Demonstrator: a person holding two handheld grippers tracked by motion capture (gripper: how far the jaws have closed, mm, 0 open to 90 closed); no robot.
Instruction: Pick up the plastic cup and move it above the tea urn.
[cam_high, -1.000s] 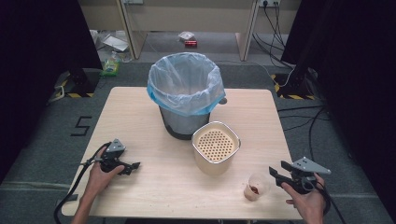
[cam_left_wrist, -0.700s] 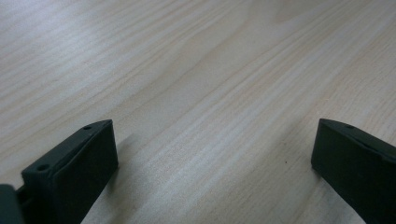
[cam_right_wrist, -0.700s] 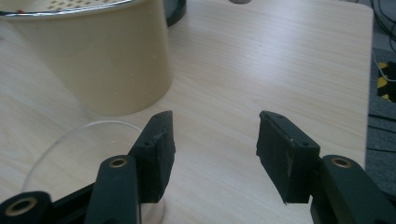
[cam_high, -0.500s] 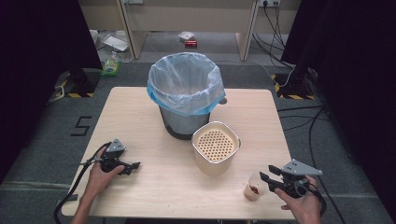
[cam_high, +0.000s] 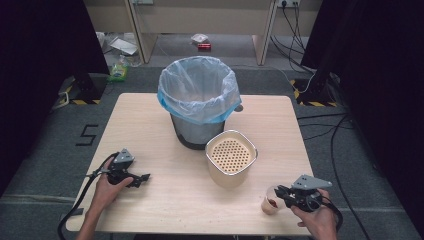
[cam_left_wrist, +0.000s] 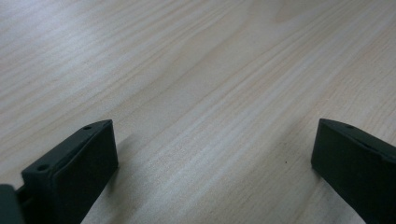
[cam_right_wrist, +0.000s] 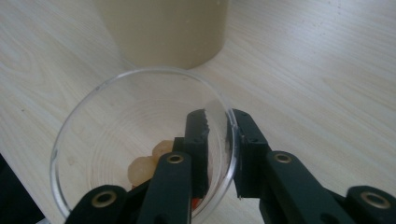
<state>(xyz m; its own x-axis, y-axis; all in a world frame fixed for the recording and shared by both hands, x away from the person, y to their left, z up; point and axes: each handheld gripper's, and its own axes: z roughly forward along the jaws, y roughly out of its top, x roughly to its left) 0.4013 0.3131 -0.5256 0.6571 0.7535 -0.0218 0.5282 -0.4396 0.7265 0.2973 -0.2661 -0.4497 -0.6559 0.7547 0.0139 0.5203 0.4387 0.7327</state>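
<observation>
The right gripper (cam_right_wrist: 219, 154) pinches the wall of a clear plastic cup (cam_right_wrist: 116, 112), one jaw inside and one outside the rim, the two drawn close on the thin plastic. In the cup's bottom lie a few pale round pieces (cam_right_wrist: 149, 161) with a bit of red beside them. In the high view this cup (cam_high: 270, 202) stands near the table's near right edge, with the right gripper (cam_high: 286, 194) at its right side. Just beyond it sits a beige container with a perforated insert (cam_high: 231, 156), and farther still a bin lined with a blue bag (cam_high: 199, 100). The left gripper (cam_high: 142, 177) rests low over the wooden table (cam_high: 150, 120) at near left, its jaws spread wide over bare wood.
</observation>
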